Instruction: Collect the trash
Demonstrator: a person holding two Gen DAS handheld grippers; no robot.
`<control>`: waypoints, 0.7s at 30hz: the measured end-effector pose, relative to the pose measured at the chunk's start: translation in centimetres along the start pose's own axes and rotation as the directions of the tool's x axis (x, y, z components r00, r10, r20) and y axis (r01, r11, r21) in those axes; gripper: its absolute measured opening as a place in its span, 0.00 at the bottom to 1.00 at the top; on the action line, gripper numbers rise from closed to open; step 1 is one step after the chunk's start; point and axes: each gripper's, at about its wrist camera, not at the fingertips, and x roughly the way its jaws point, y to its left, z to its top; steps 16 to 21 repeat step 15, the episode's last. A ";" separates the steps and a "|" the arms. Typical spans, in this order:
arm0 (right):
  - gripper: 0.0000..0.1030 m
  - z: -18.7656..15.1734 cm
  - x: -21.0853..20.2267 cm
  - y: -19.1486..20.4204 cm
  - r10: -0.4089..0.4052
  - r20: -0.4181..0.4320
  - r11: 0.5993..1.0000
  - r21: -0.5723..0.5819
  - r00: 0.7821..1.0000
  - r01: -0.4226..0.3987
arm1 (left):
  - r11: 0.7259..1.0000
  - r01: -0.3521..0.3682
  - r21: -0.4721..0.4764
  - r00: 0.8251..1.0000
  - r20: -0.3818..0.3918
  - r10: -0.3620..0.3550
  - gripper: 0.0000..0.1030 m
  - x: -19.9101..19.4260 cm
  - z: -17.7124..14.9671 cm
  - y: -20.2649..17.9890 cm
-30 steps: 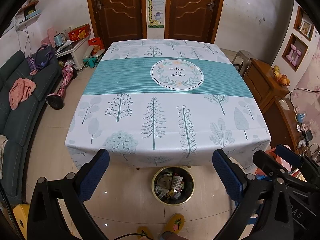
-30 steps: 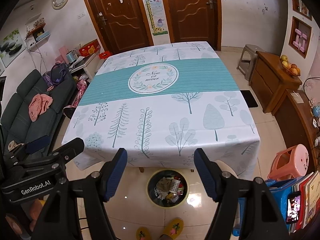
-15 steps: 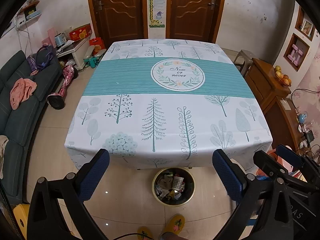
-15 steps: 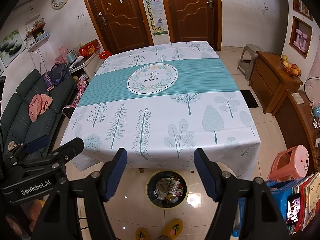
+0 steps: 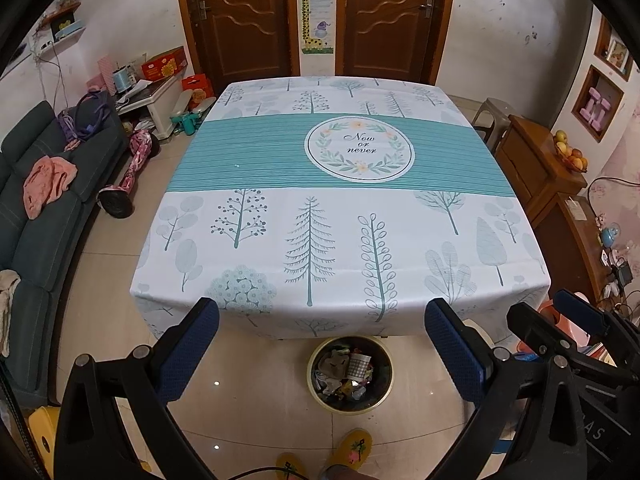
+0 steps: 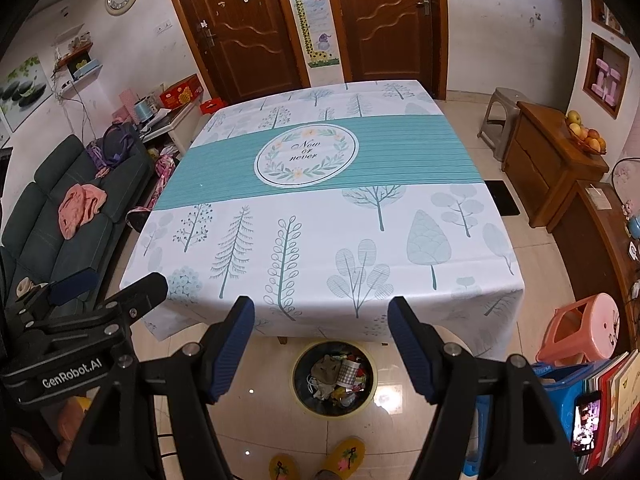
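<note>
Two grippers, left gripper (image 5: 320,312) and right gripper (image 6: 320,312), one trash bin (image 6: 300,390).

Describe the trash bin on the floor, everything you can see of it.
The trash bin is a round, open-topped container with a pale yellow rim and a dark inside; its material looks like plastic. It stands upright on the tiled floor, just in front of the table's near edge, partly under the hanging tablecloth. It holds a heap of crumpled wrappers, paper and a greyish wad, which fills it well up. Nothing grips it: both claws hover apart from it, open.
</note>
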 end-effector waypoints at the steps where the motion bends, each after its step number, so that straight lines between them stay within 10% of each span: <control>1: 0.67 0.1 0.2 -0.1 0.002 -0.001 1.000 -0.001 1.000 -0.002 | 1.000 -0.001 0.000 1.000 0.000 0.001 0.99 0.0 0.1 -0.1; 21: 0.67 0.1 0.3 -0.1 0.001 -0.002 1.000 -0.002 1.000 -0.001 | 1.000 -0.001 0.000 1.000 -0.002 0.001 0.99 0.2 0.1 0.0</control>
